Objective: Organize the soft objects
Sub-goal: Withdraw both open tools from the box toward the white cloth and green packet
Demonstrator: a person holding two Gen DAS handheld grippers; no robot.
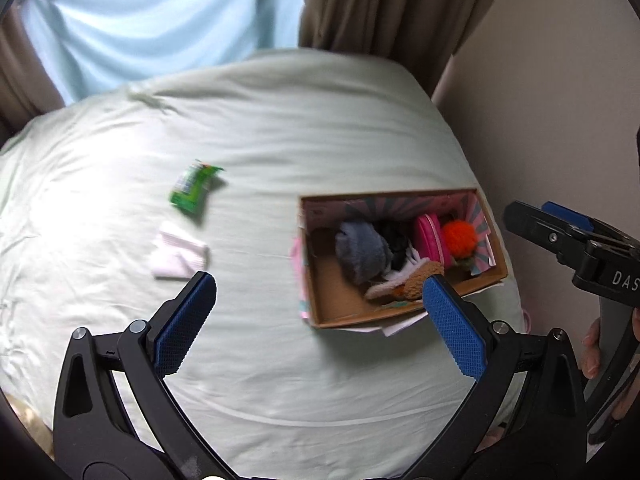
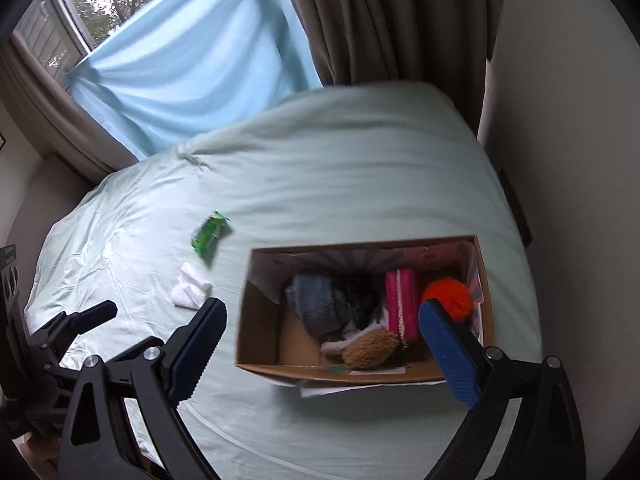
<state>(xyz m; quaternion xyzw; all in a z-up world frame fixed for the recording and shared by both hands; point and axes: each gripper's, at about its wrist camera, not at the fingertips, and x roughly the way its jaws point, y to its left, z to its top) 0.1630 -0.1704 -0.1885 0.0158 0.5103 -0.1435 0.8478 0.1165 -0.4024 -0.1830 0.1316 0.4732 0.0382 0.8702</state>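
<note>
The left gripper point(image 1: 320, 320) hangs above the pale green bedsheet point(image 1: 280, 152) with its blue-padded fingers point(image 1: 184, 320) spread wide and nothing between them. Beyond the tip of its left finger, just past it on the sheet, lies a folded white sock point(image 1: 178, 256), and a little farther off, toward the window, a green packet point(image 1: 194, 190). Neither sits inside the gap between the fingers; both lie off to the left side of it.

The cardboard box point(image 1: 344, 312) stands open on the sheet, ahead and to the right, with the tip of the left gripper's right finger overlapping its near wall in that view. Inside are a grey fuzzy item point(image 1: 360, 248), something black point(image 1: 394, 240), a pink zip pouch point(image 1: 430, 240), an orange pompom point(image 1: 460, 236) and a tan plush piece point(image 1: 416, 276), packed toward the box's right half; its left half shows bare cardboard.

The right gripper point(image 2: 320, 332) is likewise spread wide and holds nothing. It hovers over the near side of the box point(image 2: 260, 344), which fills most of the gap between its fingers. The orange pompom point(image 2: 448, 294) lies just beyond its right fingertip, and the white sock point(image 2: 190, 290) just beyond its left fingertip, outside the box. The green packet point(image 2: 208, 234) lies farther on. Papers stick out from under the box's near edge.
</note>
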